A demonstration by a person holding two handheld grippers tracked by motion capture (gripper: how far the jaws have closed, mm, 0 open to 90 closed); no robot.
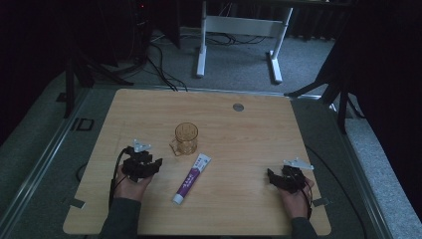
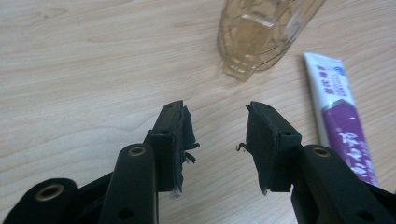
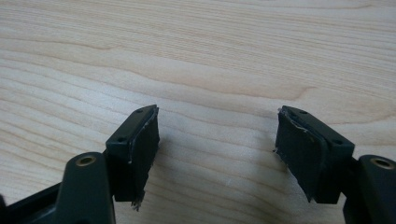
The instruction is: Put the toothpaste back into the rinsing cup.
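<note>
An amber see-through cup with a handle stands upright near the middle of the wooden table. A white and purple toothpaste tube lies flat just in front of it, cap toward me. My left gripper rests left of the tube, open and holding nothing; its own view has the cup ahead and the tube at the right of the gripper. My right gripper sits near the table's front right, open over bare wood.
A small grey round insert is set in the table near its far edge. Beyond the table, a white desk frame and cables lie on the grey floor. Dark curtains surround the area.
</note>
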